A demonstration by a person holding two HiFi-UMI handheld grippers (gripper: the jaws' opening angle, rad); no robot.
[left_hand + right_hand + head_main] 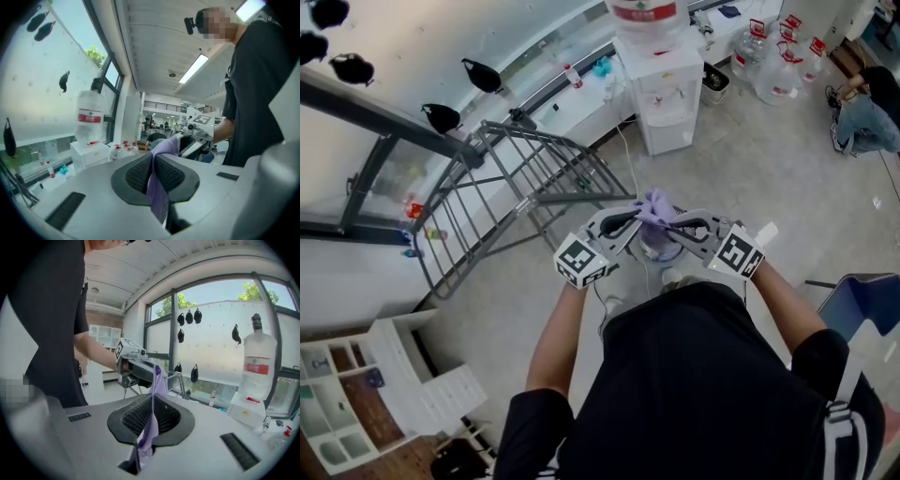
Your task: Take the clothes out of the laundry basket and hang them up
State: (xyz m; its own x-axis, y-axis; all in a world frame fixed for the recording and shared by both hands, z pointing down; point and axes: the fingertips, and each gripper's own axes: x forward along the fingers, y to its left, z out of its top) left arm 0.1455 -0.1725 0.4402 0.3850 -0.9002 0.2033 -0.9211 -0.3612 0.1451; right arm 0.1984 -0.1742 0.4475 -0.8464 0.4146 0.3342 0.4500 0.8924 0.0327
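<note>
A small lilac garment point(655, 208) is stretched between both grippers in front of the person's chest. My left gripper point(630, 222) is shut on one end of it; in the left gripper view the lilac cloth point(158, 187) runs pinched between the dark pads. My right gripper point(677, 227) is shut on the other end, with the lilac cloth point(151, 425) hanging out below its jaws. The grey folding drying rack point(516, 192) stands just left of and beyond the grippers. No laundry basket shows clearly; a round rim point(661, 251) lies under the grippers.
A white water dispenser point(664, 89) with a bottle on top stands ahead, with spare water jugs point(773, 66) to its right. A seated person point(867, 108) is at far right. A white shelf unit point(356, 394) stands at lower left, a blue chair point(861, 302) at right.
</note>
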